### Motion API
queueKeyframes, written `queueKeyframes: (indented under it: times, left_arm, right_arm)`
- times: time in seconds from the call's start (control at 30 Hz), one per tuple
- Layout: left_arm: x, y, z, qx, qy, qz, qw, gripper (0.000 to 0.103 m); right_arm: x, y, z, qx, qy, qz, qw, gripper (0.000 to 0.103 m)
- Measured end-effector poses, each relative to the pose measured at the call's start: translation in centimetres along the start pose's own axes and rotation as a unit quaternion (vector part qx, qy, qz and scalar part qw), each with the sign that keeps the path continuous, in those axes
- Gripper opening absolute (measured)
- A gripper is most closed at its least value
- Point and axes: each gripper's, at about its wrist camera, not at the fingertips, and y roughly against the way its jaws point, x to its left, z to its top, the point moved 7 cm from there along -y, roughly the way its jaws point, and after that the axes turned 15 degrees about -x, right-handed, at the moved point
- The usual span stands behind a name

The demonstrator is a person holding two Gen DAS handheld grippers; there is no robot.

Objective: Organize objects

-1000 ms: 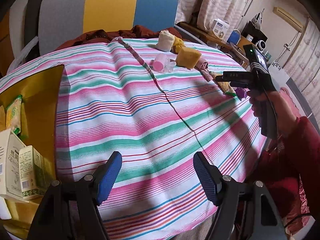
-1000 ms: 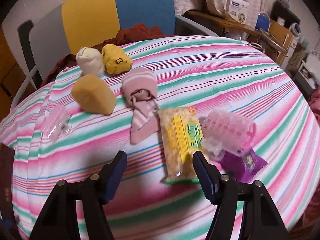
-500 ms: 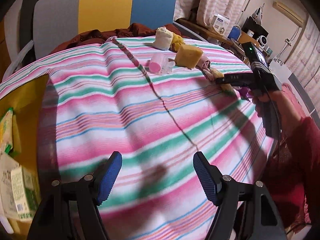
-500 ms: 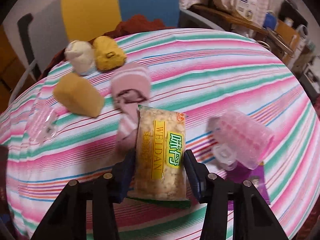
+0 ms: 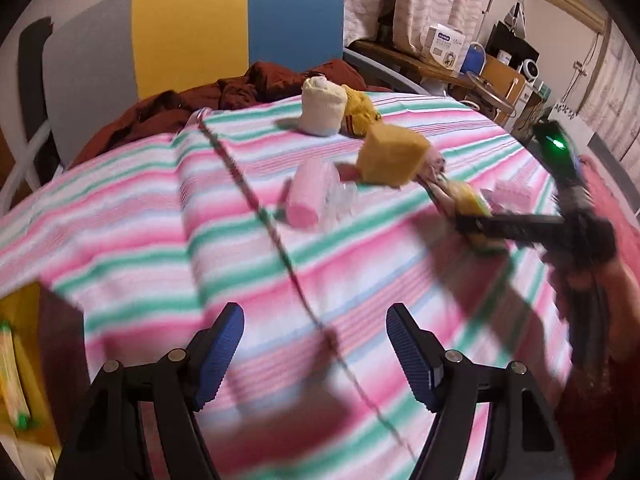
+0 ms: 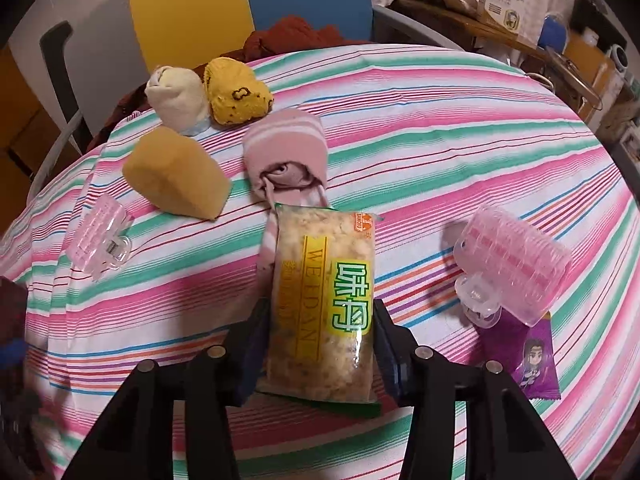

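Observation:
In the right wrist view my right gripper (image 6: 320, 320) is shut on a yellow and green snack packet (image 6: 320, 304), its pads pressing both long sides. Beyond it lie a pink striped sock (image 6: 286, 148), an orange block (image 6: 176, 176), a cream sock roll (image 6: 176, 98) and a yellow sock roll (image 6: 236, 94). Clear pink clips (image 6: 100, 236) (image 6: 512, 264) lie left and right, with a purple packet (image 6: 532, 356) under the right one. My left gripper (image 5: 314, 332) hangs open over bare striped cloth (image 5: 160, 220). Its view shows the right gripper (image 5: 468, 222) at the packet (image 5: 472, 200).
A yellow box (image 5: 20, 312) holding a green-tipped packet (image 5: 12, 372) stands at the table's left edge. A yellow, blue and grey chair (image 5: 192, 32) with dark red fabric (image 5: 272, 80) stands behind the table. A cluttered shelf (image 5: 444, 48) is at the back right.
My right gripper has shut on the snack packet. My left gripper has swept rightward over the cloth, so the yellow box has slid to the left edge and the socks look nearer.

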Motion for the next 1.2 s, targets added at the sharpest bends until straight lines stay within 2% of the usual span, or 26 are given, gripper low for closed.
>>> queueKeyframes:
  times: [0.27, 0.53, 0.57, 0.6, 0.63, 0.83, 1.2]
  left_arm:
    - [-0.9, -6.1, 3.8, 0.005, -0.046, 0.024, 0.9986, 0.075]
    - [-1.5, -9.4, 3.8, 0.011, -0.052, 0.03, 0.9981, 0.073]
    - [-1.5, -9.6, 3.7, 0.009, -0.052, 0.032, 0.9981, 0.071]
    - [-1.5, -9.8, 3.6, 0.009, -0.051, 0.03, 0.9982, 0.062]
    - [-1.5, -9.9, 3.4, 0.007, -0.048, 0.028, 0.9984, 0.057]
    - [-1.4, -9.4, 2.7, -0.029, -0.041, 0.016, 0.9986, 0.056]
    - [-1.4, -5.9, 0.1, -0.061, -0.058, 0.01, 0.9964, 0.055]
  right_arm:
    - [-0.3, 0.1, -0.1, 0.005, -0.011, 0.005, 1.0, 0.049]
    - [-0.6, -0.2, 0.2, 0.007, -0.02, 0.008, 1.0, 0.049]
    - [-0.6, -0.2, 0.2, 0.007, -0.02, 0.008, 1.0, 0.049]
    - [-0.6, -0.2, 0.2, 0.007, -0.02, 0.008, 1.0, 0.049]
    - [-0.6, -0.1, 0.2, 0.007, -0.021, 0.009, 1.0, 0.049]
    - [-0.6, -0.3, 0.3, 0.006, -0.026, 0.009, 1.0, 0.049]
    - [-0.7, -0.3, 0.4, 0.0, -0.027, 0.006, 1.0, 0.049]
